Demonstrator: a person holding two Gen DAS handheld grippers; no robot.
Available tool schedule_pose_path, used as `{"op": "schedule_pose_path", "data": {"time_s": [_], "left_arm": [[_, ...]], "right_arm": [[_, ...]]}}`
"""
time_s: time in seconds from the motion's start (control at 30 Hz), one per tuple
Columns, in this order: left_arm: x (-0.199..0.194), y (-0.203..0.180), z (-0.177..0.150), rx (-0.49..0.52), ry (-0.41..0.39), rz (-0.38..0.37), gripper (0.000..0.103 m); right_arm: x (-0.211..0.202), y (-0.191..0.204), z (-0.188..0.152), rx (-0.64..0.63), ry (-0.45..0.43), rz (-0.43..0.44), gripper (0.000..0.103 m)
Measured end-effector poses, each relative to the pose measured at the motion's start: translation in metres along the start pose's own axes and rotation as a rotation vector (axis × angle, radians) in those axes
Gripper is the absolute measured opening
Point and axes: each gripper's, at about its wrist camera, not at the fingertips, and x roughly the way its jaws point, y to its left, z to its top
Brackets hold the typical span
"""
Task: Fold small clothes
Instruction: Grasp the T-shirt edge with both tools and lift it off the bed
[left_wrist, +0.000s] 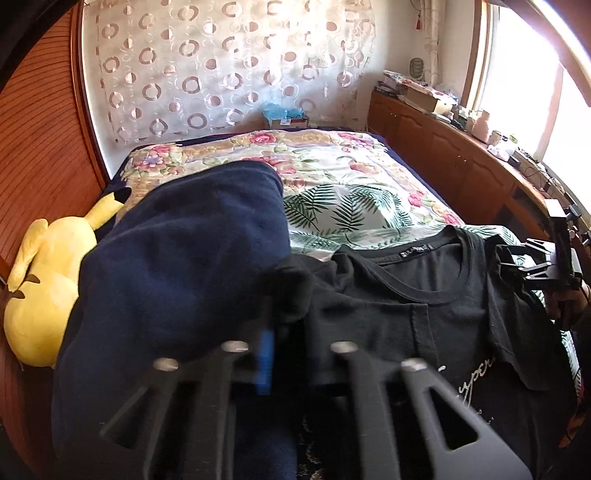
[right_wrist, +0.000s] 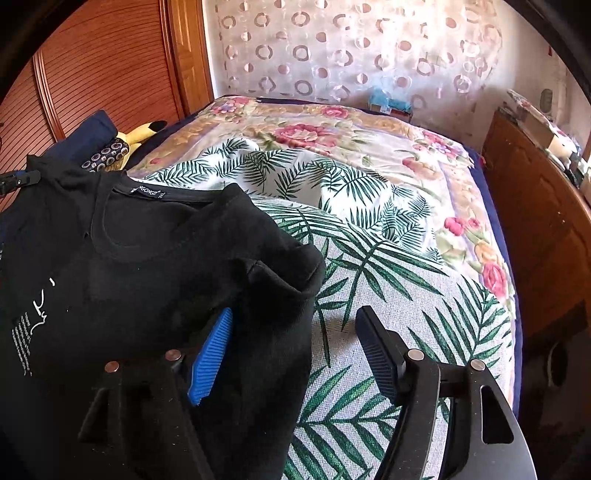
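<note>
Black T-shirt (right_wrist: 122, 266) lies across the lower left of the right wrist view, neck label up, spread over a leaf-print sheet (right_wrist: 399, 280) on the bed (right_wrist: 332, 122); white script print shows at the far left of that view. In the left wrist view the same shirt fills the lower right, with a dark navy garment (left_wrist: 177, 258) bunched over the centre left and a yellow plush toy (left_wrist: 40, 288) at the left edge. Left gripper (left_wrist: 291, 317): jaws closed down on black fabric at what looks like the shirt's shoulder or sleeve; the exact pinch point is hidden in cloth. Right gripper (right_wrist: 295, 350): jaws wide apart, one blue pad against the shirt's sleeve edge, the other over bare sheet, nothing held. Judgement: step in hand is taking both shoulders before the fold. To do it well, bring the right jaws over the sleeve seam, take a single layer only, match the left's position, then lift evenly so the hem hangs straight.
</note>
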Motion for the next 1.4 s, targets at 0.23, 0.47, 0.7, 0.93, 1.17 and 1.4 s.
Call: {"op": "schedule_pose_path", "data": {"time_s": [0.23,0.47,0.7,0.93,1.17,1.4], "left_arm": [[-0.032,-0.025,-0.013,0.026,-0.075,-0.047,0.007],[-0.089,-0.051,-0.044,0.073,-0.149,-0.095,0.006],[-0.138,-0.052,-0.102,0.062,-0.171,-0.139,0.006],[-0.167,-0.033,-0.158,-0.017,-0.176,-0.147,0.006],[-0.173,-0.017,-0.195,-0.078,-0.159,-0.138,0.006],[-0.176,-0.015,-0.215,-0.089,-0.154,-0.166,0.006]], "right_arm": [[-0.007,0.027,-0.001,-0.119,-0.006,-0.012,0.009],[-0.077,0.042,-0.022,-0.078,-0.149,-0.014,0.007],[-0.16,0.05,-0.096,-0.019,-0.24,-0.008,0.007],[-0.21,0.059,-0.18,0.039,-0.267,0.008,0.007],[-0.229,0.067,-0.203,0.085,-0.265,0.016,0.007],[-0.24,0.077,-0.197,0.09,-0.223,-0.009,0.007]]}}
